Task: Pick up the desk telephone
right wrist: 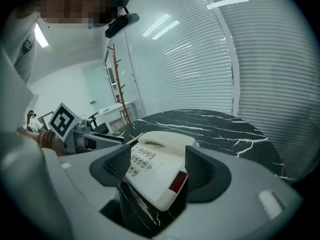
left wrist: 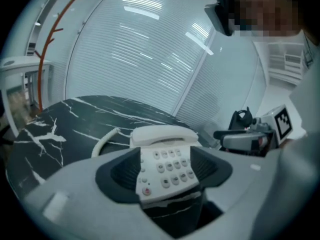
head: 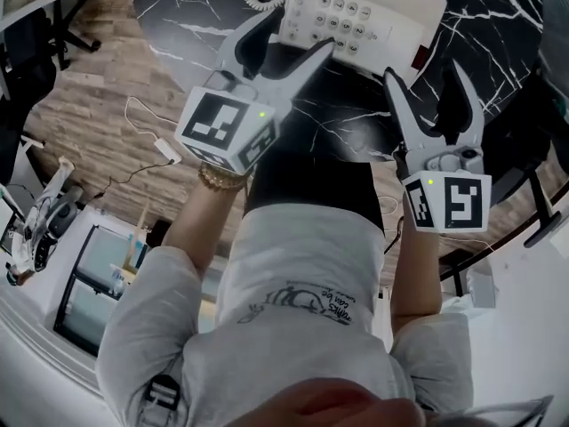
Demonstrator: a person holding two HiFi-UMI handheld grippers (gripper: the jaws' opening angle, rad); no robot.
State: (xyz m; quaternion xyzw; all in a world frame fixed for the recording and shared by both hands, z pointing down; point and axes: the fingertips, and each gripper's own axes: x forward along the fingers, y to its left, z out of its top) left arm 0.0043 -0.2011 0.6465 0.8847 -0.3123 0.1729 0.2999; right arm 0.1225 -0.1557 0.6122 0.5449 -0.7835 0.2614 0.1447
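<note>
A cream desk telephone [head: 364,12] with a keypad, its handset [left wrist: 162,133] on the cradle and a coiled cord [left wrist: 102,143] sits on a round black marble table [head: 498,25]. My left gripper [head: 277,52] is open at the phone's near left edge, and one fingertip overlaps the keypad corner in the head view. My right gripper [head: 425,83] is open just short of the phone's near right corner, by its red patch [right wrist: 177,181]. In both gripper views the phone [left wrist: 165,159] [right wrist: 157,171] shows in the gap between the jaws, and no pad presses on it.
The table's near edge runs under both grippers, with wood floor below it. An office chair [head: 27,52] and a floor cable [head: 151,140] lie to the left. A chair base [head: 533,212] stands on the right. Blinds and a coat rack [left wrist: 50,44] stand behind the table.
</note>
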